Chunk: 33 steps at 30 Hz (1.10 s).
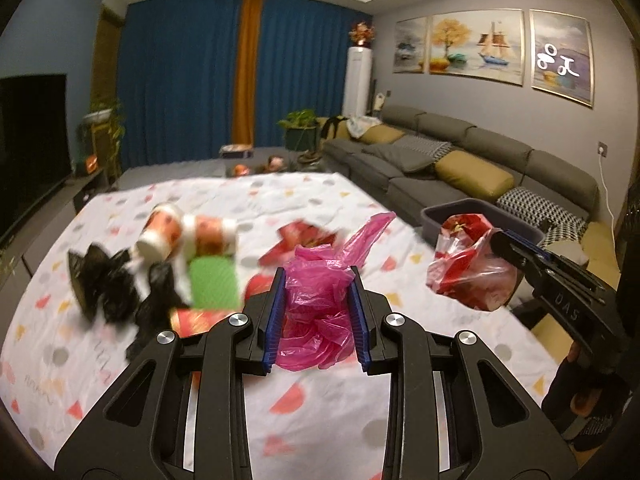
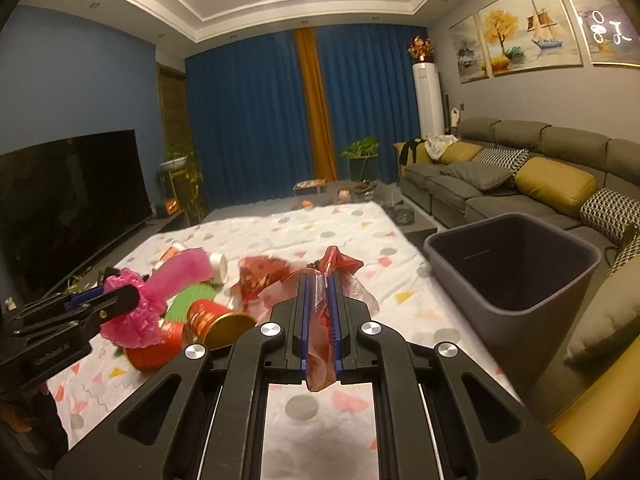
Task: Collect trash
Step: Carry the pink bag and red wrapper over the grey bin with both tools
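The bin [image 2: 512,268] stands right of the sheet [image 2: 320,224], before the sofa [image 2: 500,184].

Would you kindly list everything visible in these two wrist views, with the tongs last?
pink plastic bag: one, pink, between the left tongs' pads
red-and-clear plastic bag: one, red and transparent, pinched in the right tongs
bin: one, dark grey, beside the table near the sofa
paper cups: several, red and white, lying on the table
green pad: one, green, among the litter
black bag: one, black, crumpled at the table's left
tablecloth: one, white with coloured shapes
sofa: one, grey with yellow cushions
curtains: blue with an orange strip
television: one, black, left wall
left tongs: shut on the pink bag
right tongs: shut on the red-and-clear bag
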Tool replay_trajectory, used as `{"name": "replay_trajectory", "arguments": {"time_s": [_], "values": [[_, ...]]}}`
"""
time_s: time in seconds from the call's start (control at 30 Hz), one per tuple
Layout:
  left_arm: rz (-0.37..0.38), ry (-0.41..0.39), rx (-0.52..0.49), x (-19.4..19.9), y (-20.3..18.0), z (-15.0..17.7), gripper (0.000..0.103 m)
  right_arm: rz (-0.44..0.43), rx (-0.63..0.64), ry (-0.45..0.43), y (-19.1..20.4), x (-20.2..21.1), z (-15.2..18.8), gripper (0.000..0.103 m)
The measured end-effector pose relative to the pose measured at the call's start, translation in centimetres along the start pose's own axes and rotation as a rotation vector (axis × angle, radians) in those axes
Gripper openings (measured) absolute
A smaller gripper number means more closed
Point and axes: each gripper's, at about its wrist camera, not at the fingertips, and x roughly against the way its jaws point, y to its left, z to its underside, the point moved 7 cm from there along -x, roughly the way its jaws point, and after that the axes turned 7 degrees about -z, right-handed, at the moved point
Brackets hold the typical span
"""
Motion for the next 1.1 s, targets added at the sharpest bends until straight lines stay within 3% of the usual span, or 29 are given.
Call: {"name": "replay_trajectory", "arguments": {"time_s": [0.73,1.1], "values": [[0.169,-0.095,-0.163,-5.6,-16.2,-7.1,0.029,0.234,-0.008,-0.139,-12.1,3.2,-6.1,0.01],[0.232,-0.089,-0.182,-9.1,-21.0,-8.8,0.029,0.337,-0.04,-0.16,-17.3,3.6,-7.0,0.01]]}}
